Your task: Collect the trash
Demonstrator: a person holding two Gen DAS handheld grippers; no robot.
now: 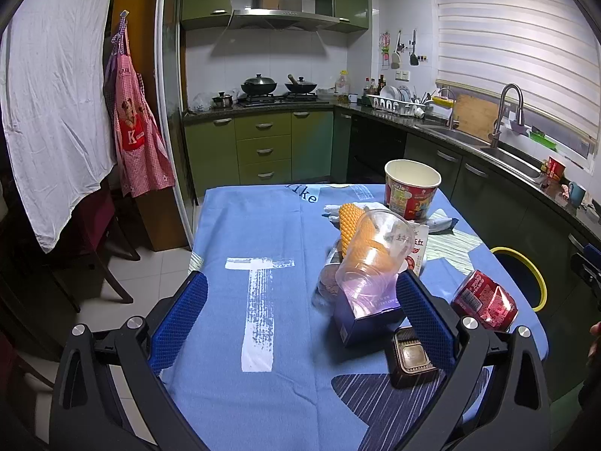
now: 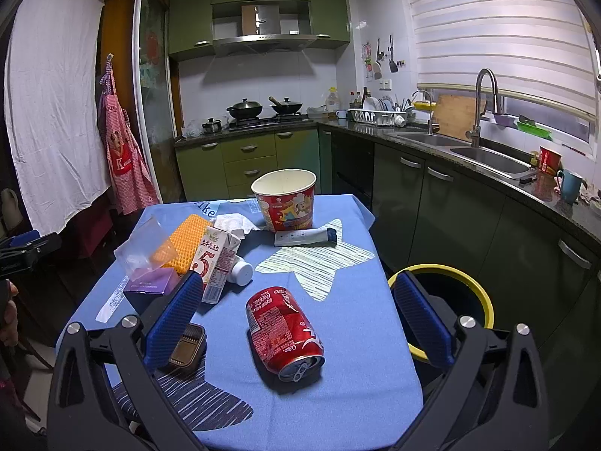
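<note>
Trash lies on a blue tablecloth (image 2: 338, 319). A dented red cola can (image 2: 281, 330) lies on its side between the wide blue fingers of my right gripper (image 2: 300, 308), which is open and touches nothing. My left gripper (image 1: 300, 308) is open too, hovering over the cloth. Its right finger (image 1: 424, 315) stands beside a purple box (image 1: 366, 317) with a clear plastic cup (image 1: 370, 259) tipped on it. An orange waffle-textured piece (image 2: 186, 242), a milk carton (image 2: 218, 263), crumpled tissue (image 2: 234, 223), a red paper bucket (image 2: 285, 201) and a small dark tin (image 2: 188, 344) also lie there.
A black bin with a yellow rim (image 2: 473, 289) stands on the floor just right of the table. A grey tube-like wrapper (image 2: 306, 236) lies before the bucket. Green kitchen cabinets (image 2: 248, 165), sink (image 2: 484, 158) and counter run behind and right. A dark chair (image 1: 94, 233) stands left.
</note>
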